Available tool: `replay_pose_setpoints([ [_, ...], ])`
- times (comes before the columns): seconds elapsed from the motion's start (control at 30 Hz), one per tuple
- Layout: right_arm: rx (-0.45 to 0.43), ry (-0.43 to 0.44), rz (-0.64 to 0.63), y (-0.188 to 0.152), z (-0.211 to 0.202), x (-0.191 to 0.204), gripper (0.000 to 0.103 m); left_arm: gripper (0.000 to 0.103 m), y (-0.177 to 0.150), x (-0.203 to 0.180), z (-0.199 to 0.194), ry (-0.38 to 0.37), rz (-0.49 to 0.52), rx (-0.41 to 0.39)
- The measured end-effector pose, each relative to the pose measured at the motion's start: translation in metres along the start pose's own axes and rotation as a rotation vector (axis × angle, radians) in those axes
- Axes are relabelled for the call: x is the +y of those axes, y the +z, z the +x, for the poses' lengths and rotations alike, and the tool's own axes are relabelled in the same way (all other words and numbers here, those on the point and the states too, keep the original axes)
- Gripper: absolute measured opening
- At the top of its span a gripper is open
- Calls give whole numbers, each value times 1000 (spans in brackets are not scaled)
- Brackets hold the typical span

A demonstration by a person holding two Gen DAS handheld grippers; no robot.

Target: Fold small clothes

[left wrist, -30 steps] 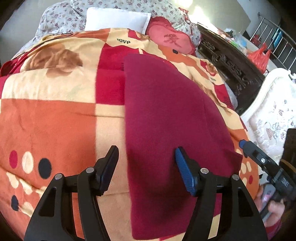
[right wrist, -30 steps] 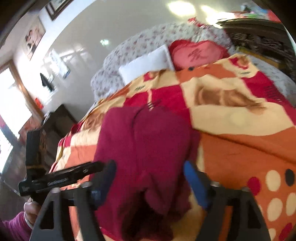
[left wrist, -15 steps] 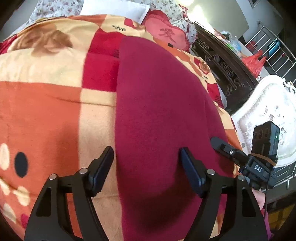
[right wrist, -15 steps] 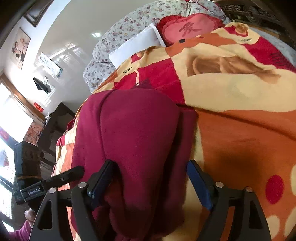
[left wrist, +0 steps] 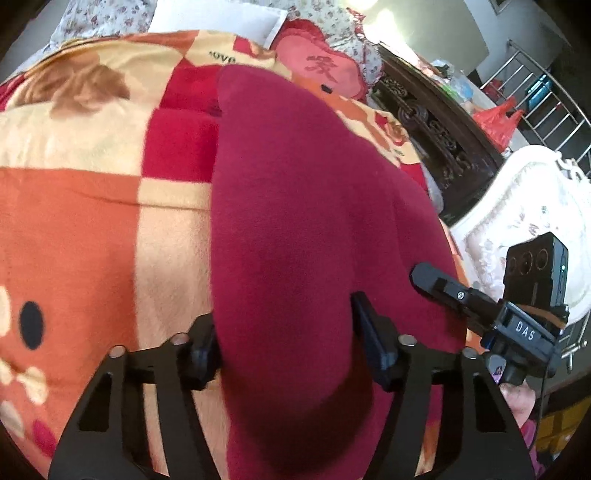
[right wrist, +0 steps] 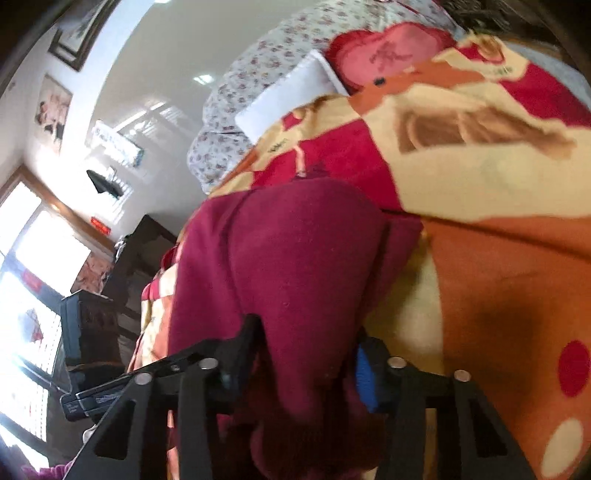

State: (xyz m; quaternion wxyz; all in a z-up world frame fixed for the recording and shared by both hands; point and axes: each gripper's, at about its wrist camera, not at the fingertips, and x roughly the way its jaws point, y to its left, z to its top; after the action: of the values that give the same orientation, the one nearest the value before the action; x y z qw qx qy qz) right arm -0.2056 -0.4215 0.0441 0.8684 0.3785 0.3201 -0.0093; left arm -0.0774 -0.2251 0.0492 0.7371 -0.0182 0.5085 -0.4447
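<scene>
The maroon garment bulges up between the fingers of the left hand-held gripper, hiding their inner pads, and its near end runs off the bottom edge. In the right wrist view the garment's lower folds are blurred (as is the blanket), and cloth covers the right hand-held gripper fingertips.

Patchwork blanket on bed, red heart cushion beside white pillow (floral bedding behind), red bag.
</scene>
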Motion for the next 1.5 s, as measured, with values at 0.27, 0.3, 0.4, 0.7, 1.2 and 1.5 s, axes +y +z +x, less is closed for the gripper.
replay_pose_setpoints([
  [0.27, 80, 73, -57, -43, -5, 78, 43, 60, -40, 20, -76, 58, -41, 7],
  [0.3, 90, 81, -57, -52, -5, 83, 43, 60, -49, 27, -86, 67, -58, 8],
  [0.4, 124, 56, -52, -80, 6, 88, 43, 60, -75, 43, -102, 98, -77, 13],
  [0.7, 77, -196, -146, -96, -17, 109, 50, 60, -113, 51, -124, 267, -27, -68],
  [1.2, 137, -311, -385, -146, 17, 140, 44, 61, -122, 19, -149, 447, 38, -198],
  [1.5, 27, -359, -369, -141, -22, 178, 51, 61, -122, 7, -176, 461, 41, -293],
])
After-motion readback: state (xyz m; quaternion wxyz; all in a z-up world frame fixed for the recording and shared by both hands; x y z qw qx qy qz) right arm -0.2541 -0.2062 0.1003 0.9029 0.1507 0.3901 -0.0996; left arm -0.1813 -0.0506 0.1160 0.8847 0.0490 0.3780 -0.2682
